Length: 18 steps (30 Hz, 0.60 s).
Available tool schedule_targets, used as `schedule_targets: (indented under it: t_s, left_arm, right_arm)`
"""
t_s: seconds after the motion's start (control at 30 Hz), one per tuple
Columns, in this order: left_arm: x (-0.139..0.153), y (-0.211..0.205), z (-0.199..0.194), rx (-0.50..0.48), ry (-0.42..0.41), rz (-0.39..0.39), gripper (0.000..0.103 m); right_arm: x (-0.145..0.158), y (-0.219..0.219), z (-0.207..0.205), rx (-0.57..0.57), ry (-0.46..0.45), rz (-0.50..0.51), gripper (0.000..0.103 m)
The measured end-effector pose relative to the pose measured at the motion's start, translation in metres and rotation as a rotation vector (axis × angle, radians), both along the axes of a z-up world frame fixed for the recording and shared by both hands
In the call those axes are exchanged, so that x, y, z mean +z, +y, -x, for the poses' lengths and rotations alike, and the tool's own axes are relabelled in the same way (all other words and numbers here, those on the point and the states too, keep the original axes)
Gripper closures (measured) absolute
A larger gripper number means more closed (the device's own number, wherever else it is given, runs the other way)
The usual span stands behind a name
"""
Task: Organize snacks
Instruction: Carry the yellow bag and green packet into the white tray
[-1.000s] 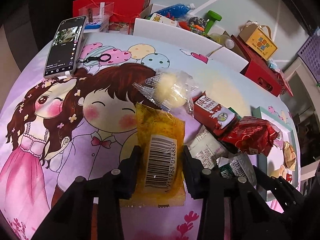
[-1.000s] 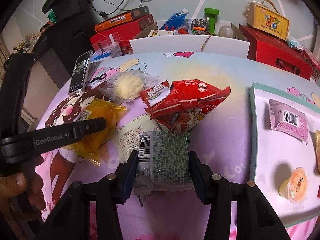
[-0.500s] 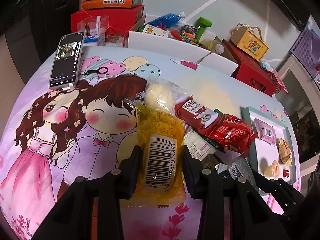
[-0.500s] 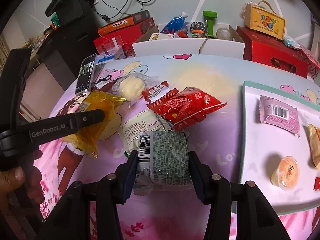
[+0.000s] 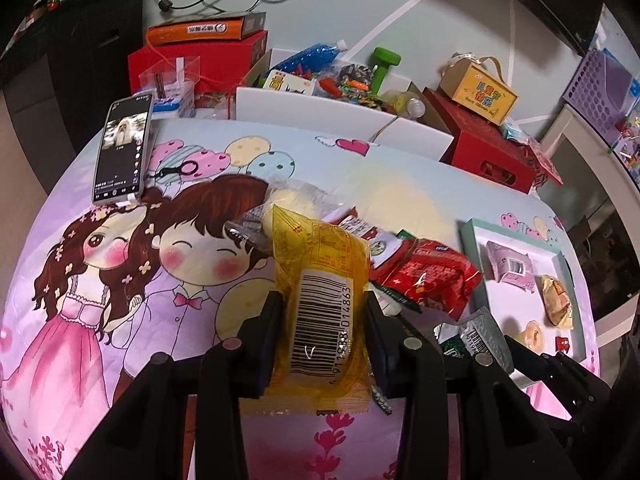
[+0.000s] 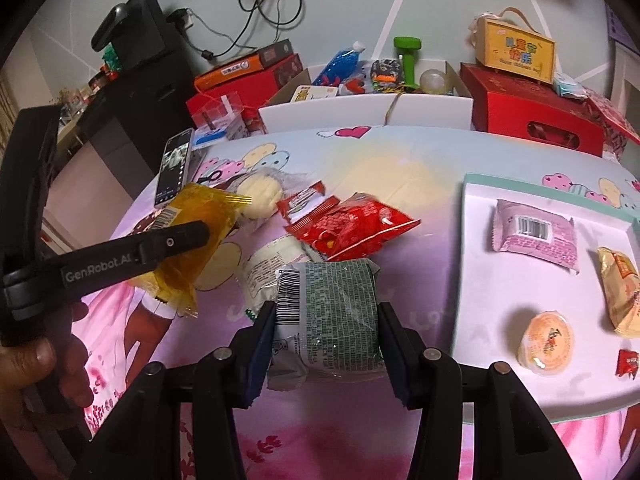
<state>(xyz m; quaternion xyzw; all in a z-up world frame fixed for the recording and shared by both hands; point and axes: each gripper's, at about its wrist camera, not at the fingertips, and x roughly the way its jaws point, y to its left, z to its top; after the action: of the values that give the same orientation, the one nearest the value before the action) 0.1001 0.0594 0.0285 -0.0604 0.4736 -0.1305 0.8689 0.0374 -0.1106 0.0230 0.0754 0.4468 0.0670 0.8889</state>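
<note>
My left gripper [image 5: 322,308] is shut on a yellow snack packet [image 5: 320,304] with a barcode, lifted off the cartoon-print tablecloth; the same packet [image 6: 196,240] shows at the left of the right wrist view. My right gripper [image 6: 326,316] is shut on a green-and-silver snack packet [image 6: 328,312], also raised. On the cloth lie a red packet [image 6: 352,228], a smaller red-and-white packet [image 6: 304,200], a white packet [image 6: 272,268] and a clear-wrapped pale bun [image 6: 260,196]. At the right a white tray [image 6: 480,280] with a teal rim holds a pink packet [image 6: 536,236], a yellow packet [image 6: 620,288], a jelly cup [image 6: 546,340] and a small red sweet [image 6: 626,362].
A phone [image 5: 122,148] lies at the table's far left. Behind the table stand red boxes [image 6: 532,116], a white bin of toys [image 6: 360,108], an orange box [image 5: 204,32] and a yellow carry box [image 6: 516,52]. A hand [image 6: 48,364] holds the left gripper's handle.
Both grippers have risen with their packets and drawn back from the table. The tray at the right has come further into both views. The loose snacks have not moved.
</note>
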Motion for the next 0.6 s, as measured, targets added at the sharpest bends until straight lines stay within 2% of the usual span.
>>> schedule_targets:
  t_s: [0.37,0.6]
  left_arm:
    - [0.015,-0.023,0.002,-0.049,-0.042,0.013,0.062]
    - [0.022,-0.053,0.003,-0.112,-0.059,0.021,0.062]
  right_arm:
    - [0.013,-0.038,0.006,-0.088,-0.033,-0.014,0.05]
    - [0.021,-0.093,0.012,-0.227,-0.043,-0.016,0.05]
